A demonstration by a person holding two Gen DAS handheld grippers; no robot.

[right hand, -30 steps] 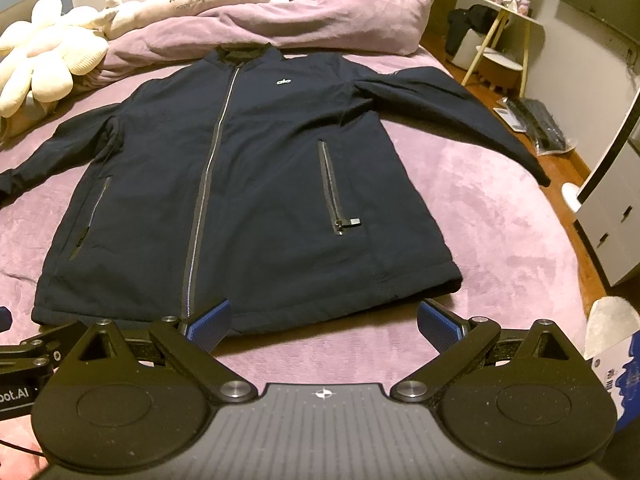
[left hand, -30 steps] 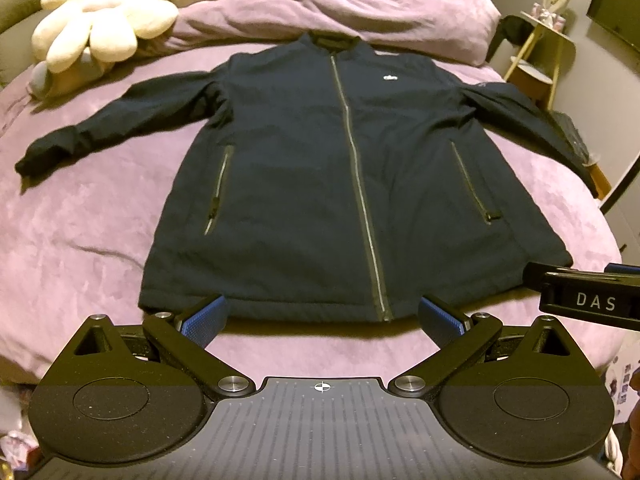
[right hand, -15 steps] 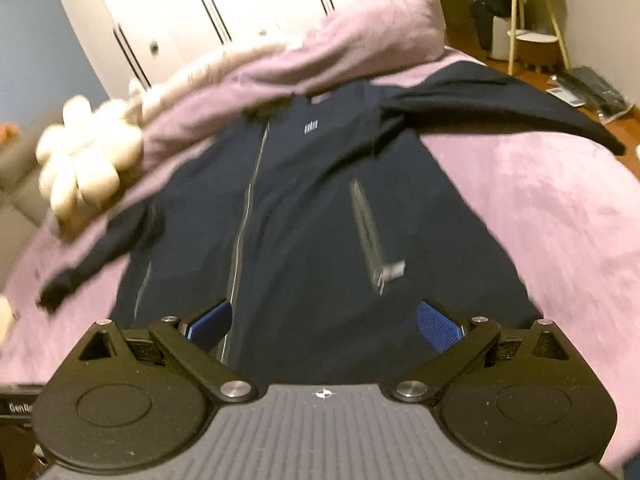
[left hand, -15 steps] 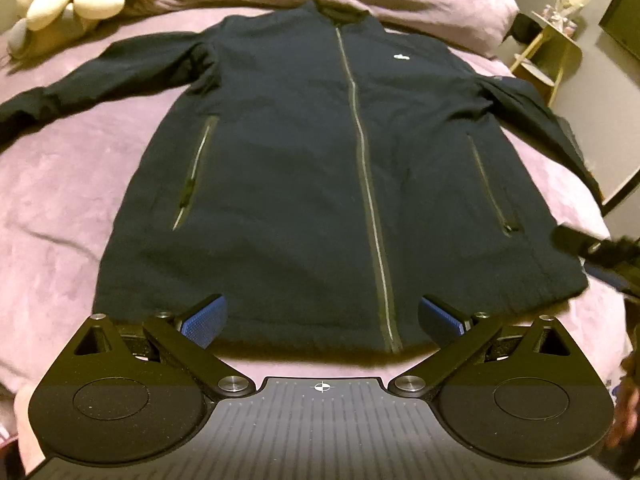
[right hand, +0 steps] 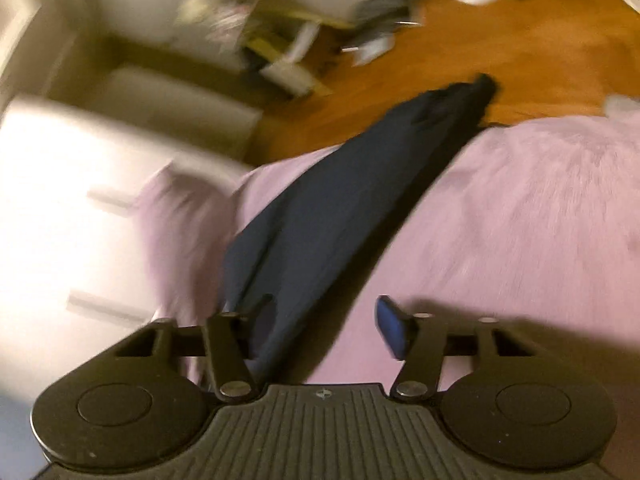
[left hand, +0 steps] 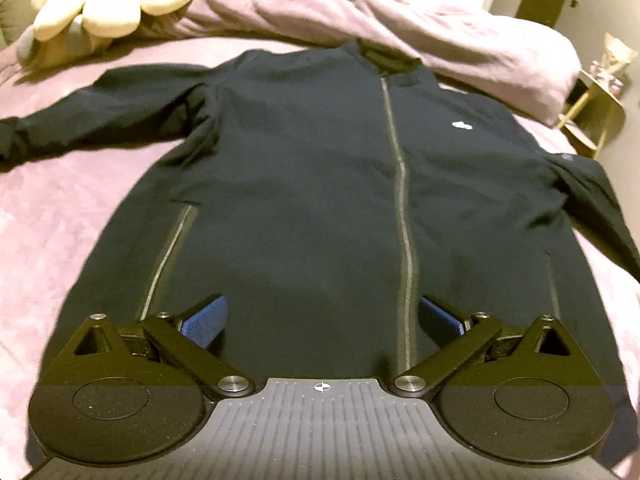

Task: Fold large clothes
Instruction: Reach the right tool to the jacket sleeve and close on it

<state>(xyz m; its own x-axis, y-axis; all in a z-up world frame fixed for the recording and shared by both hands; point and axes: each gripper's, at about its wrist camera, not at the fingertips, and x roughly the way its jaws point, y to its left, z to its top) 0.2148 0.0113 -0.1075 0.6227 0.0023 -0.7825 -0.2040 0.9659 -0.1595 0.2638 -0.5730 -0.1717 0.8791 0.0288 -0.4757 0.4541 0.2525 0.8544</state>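
Observation:
A dark navy zip jacket [left hand: 320, 180] lies front-up and spread flat on the purple bed cover [left hand: 52, 240]. My left gripper [left hand: 320, 320] hovers open over its lower front, one blue pad on each side of the zipper [left hand: 404, 240], with nothing gripped. In the blurred right wrist view the jacket's right sleeve [right hand: 340, 208] runs away toward the bed edge, its cuff [right hand: 476, 88] hanging over the floor. My right gripper [right hand: 324, 312] straddles that sleeve near its upper end. Its jaws are closing with the sleeve between them, and the right pad [right hand: 392, 332] stands clear of the cloth.
A bunched purple duvet [left hand: 400, 20] and a cream flower-shaped plush [left hand: 112, 0] lie past the collar. A small side table [left hand: 596, 112] stands right of the bed. Beyond the bed edge are a wooden floor [right hand: 520, 40], scattered items [right hand: 288, 40] and white drawers [right hand: 80, 200].
My left gripper moved forward and down, from before the hem to over the jacket's lower front. My right gripper rolled, swung to the right sleeve, and its jaws narrowed.

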